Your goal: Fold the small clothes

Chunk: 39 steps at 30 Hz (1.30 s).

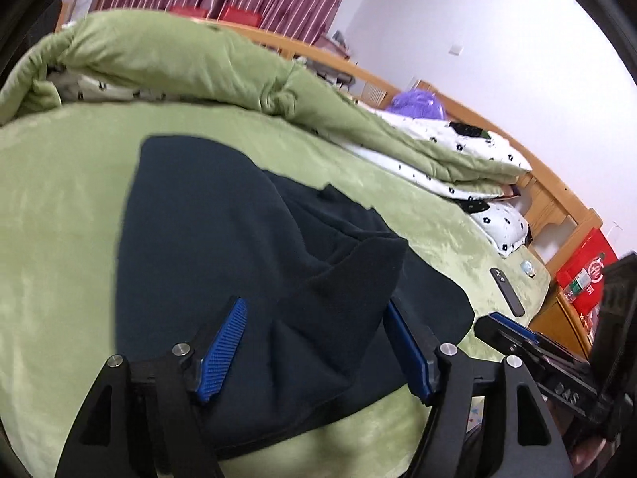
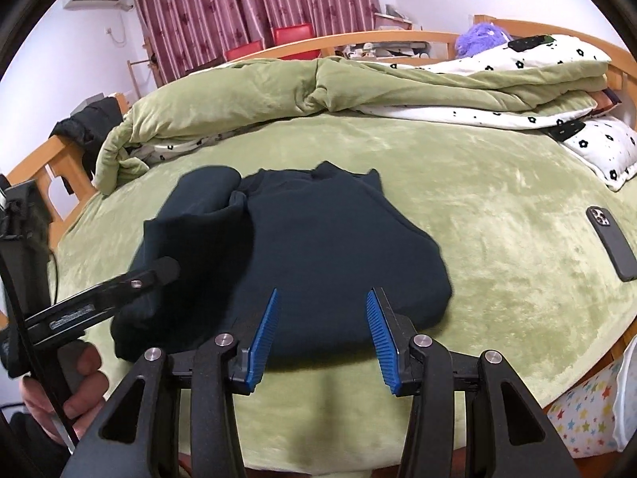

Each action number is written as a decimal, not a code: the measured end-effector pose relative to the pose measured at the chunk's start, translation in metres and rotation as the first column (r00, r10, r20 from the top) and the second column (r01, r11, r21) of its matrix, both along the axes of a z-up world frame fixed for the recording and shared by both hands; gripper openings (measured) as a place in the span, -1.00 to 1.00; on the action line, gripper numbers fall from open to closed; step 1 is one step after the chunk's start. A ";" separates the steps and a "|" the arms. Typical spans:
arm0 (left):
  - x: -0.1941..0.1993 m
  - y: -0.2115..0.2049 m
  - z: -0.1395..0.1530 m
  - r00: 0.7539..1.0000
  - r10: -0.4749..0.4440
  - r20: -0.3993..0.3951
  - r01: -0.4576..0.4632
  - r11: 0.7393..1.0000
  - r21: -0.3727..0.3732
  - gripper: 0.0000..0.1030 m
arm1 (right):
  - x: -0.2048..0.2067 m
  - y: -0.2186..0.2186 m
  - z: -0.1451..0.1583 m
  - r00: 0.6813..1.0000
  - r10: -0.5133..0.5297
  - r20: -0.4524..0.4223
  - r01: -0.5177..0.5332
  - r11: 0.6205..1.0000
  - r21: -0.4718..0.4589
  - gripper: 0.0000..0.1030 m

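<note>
Showing a phone (image 2: 611, 243), only the right view.

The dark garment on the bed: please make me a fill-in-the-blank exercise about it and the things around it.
1. The dark garment lies on a ____ bed cover.
2. The right tool has ____ pads and nothing between them.
3. The black phone lies to the ____ of the garment in the right wrist view.
4. The curtains behind the bed are ____.

Missing words: green; blue; right; red
</note>
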<state>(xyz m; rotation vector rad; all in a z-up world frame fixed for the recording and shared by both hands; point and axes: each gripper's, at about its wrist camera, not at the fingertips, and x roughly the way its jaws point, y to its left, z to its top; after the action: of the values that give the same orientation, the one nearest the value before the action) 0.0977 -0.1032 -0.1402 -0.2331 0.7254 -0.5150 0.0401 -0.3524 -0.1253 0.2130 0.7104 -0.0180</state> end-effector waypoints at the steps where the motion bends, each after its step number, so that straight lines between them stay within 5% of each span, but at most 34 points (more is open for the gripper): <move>1: -0.001 0.006 0.002 1.000 0.002 0.008 -0.002 1.000 0.004 0.38 | 0.002 0.005 0.001 1.000 0.010 0.003 -0.010 1.000 0.019 -0.10; 11: 0.007 0.083 0.003 0.983 0.179 0.037 -0.181 0.980 0.079 0.38 | 0.020 0.060 0.003 0.994 0.104 0.043 -0.109 0.984 0.139 0.17; 14: 0.011 0.101 -0.004 0.972 0.235 0.027 -0.237 0.968 0.087 0.38 | 0.034 0.070 -0.011 0.996 0.084 0.000 -0.083 0.988 0.129 0.18; 24: 0.027 0.120 -0.018 0.957 0.288 -0.024 -0.286 0.955 0.074 0.38 | 0.107 0.078 -0.049 0.991 0.068 -0.115 -0.026 0.942 0.336 0.18; 26: 0.032 0.118 -0.021 0.956 0.292 -0.029 -0.289 0.954 0.077 0.38 | 0.120 0.084 -0.053 0.986 0.071 -0.154 -0.017 0.944 0.329 0.03; 27: 0.033 0.118 -0.023 0.955 0.294 -0.031 -0.291 0.954 0.076 0.38 | 0.126 0.088 -0.055 0.982 0.072 -0.172 -0.015 0.950 0.313 -0.30; 28: 0.037 0.118 -0.024 0.953 0.302 -0.035 -0.299 0.951 0.074 0.38 | 0.129 0.093 -0.054 0.981 0.082 -0.175 -0.028 0.956 0.292 -0.36; 31: 0.043 0.120 -0.027 0.948 0.316 -0.037 -0.313 0.947 0.067 0.38 | 0.122 0.098 -0.035 0.989 0.131 -0.066 -0.114 0.971 0.212 -0.68; 34: 0.052 0.125 -0.033 0.939 0.339 -0.051 -0.335 0.939 0.072 0.38 | 0.103 0.087 -0.002 0.982 0.168 0.089 -0.181 0.969 0.170 -0.72; 39: 0.052 0.132 -0.037 0.933 0.348 -0.092 -0.347 0.938 0.025 0.38 | 0.068 0.035 0.034 0.972 0.089 0.217 -0.112 0.989 0.097 -0.73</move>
<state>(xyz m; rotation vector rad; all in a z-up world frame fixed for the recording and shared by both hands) 0.1501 0.0291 -0.1772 -0.3721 0.7586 -0.1634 0.1086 -0.3176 -0.0915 0.2785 0.5082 0.1389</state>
